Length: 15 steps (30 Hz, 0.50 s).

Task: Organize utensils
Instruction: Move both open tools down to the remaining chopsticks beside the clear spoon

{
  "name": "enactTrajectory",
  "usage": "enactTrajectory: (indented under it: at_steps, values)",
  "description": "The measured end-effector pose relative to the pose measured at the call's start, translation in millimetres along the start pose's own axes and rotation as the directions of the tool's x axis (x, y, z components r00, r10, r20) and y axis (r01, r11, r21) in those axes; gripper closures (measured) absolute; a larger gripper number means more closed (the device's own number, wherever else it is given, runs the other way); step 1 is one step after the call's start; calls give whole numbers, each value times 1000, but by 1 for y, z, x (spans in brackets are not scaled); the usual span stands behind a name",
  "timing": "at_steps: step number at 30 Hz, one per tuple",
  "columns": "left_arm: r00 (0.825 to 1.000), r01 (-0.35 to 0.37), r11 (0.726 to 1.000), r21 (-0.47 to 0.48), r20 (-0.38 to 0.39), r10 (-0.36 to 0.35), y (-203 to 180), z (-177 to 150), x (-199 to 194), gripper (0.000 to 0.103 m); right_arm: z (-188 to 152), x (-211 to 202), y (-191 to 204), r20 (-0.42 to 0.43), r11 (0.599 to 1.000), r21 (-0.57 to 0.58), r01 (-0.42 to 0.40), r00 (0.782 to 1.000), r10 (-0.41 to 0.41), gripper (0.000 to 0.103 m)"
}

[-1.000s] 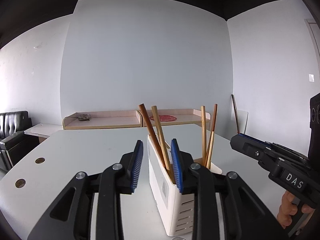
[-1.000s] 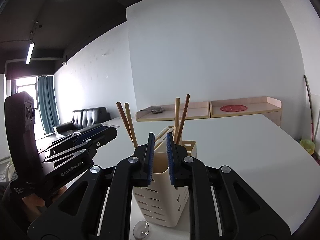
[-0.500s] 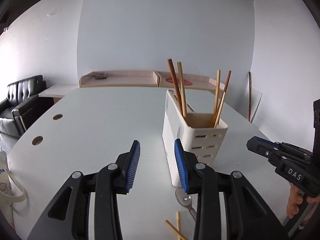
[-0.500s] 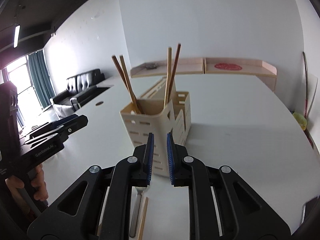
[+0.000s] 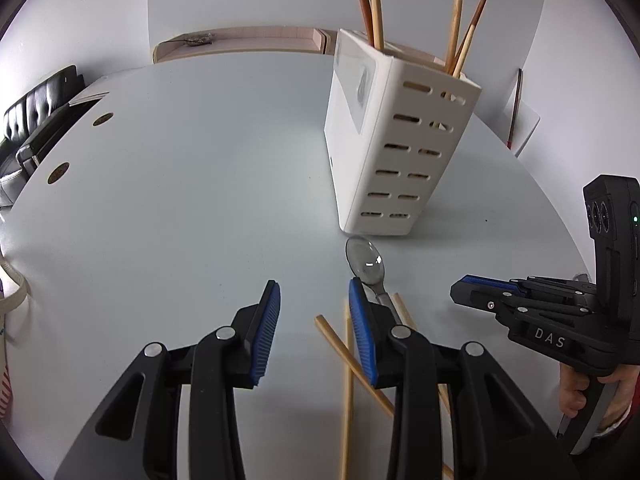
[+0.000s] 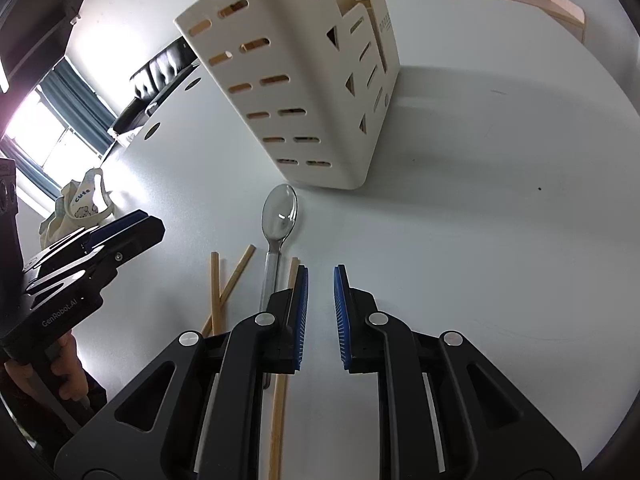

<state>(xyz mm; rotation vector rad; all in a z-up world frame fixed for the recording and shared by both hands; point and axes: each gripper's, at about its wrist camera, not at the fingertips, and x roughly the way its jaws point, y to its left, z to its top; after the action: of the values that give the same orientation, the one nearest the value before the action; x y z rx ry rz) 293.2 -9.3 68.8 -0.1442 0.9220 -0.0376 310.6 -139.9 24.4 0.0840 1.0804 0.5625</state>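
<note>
Your left tool [image 5: 314, 294] gapes empty; your right tool [image 6: 321, 280] stands slightly parted, empty. Just ahead on the pale surface [image 5: 180, 168] lie chopsticks [image 6: 218, 292] and a spoon [image 6: 279, 216]; beyond, the holder [image 5: 394, 140]. Past it, shelf [image 5: 248, 42], couch [image 5: 36, 108], walls.

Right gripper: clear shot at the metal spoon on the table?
Probably yes. The metal spoon lies flat on the white table, uncovered, just left of the empty right gripper; only a wooden chopstick lies alongside its handle.

Spoon [image 6: 279, 216] and chopsticks [image 6: 216, 292] before holder [image 6: 304, 92]
</note>
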Motion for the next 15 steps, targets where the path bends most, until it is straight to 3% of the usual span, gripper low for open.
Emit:
enactTrajectory:
  at_steps: [8, 15]
  values:
    - [991, -2, 1000, -20, -137, -1, -3, -9, 26, 68, -14, 15, 2, -53, 999, -10, -33, 998, 32, 89]
    - [979, 23, 997, -74, -201, -37, -3, -13, 41, 68, -18, 23, 11, -72, 999, -37, -39, 997, 36, 91]
